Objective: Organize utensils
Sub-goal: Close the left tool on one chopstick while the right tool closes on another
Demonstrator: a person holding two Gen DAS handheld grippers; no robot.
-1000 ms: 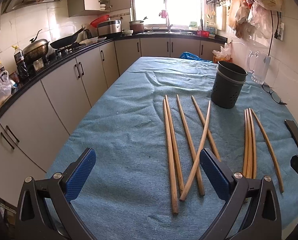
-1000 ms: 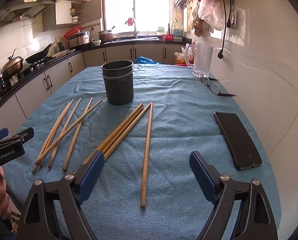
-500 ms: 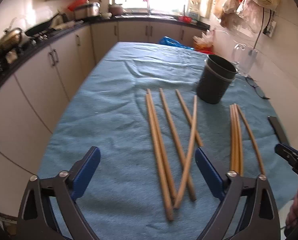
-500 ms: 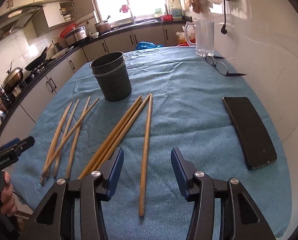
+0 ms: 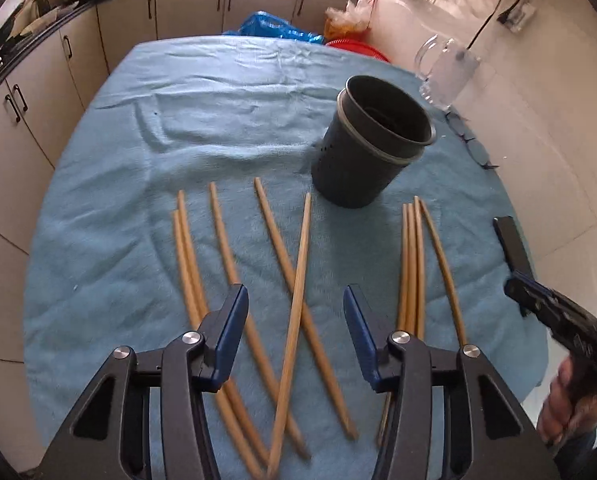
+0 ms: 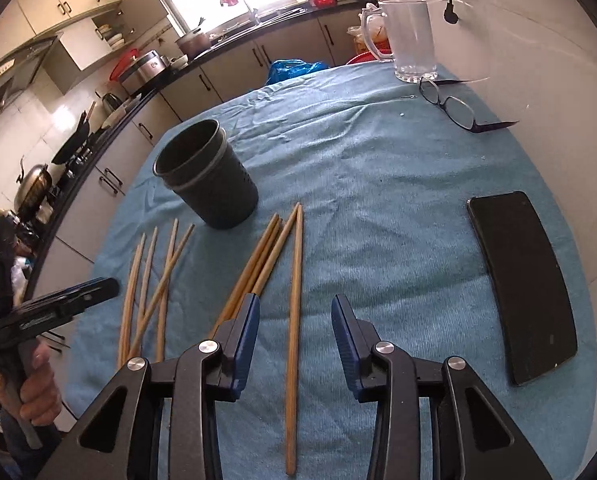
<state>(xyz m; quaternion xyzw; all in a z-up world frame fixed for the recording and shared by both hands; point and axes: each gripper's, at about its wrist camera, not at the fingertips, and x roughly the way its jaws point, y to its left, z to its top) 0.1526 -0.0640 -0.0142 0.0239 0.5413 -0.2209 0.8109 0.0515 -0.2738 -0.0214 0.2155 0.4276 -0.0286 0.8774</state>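
- The left hand-held gripper (image 5: pixel 294 334) hovered over two crossed chopsticks (image 5: pixel 298 280), jaws closing, pads not yet pressing.
- The right hand-held gripper (image 6: pixel 294 340) straddled a single chopstick (image 6: pixel 294 300), jaws closing, nothing pinched.
- Best to lower squarely and clamp one stick near its thick end, clear of neighbours.
- The dark holder (image 5: pixel 372 146) stood upright on the table (image 5: pixel 218 112), apparently empty.
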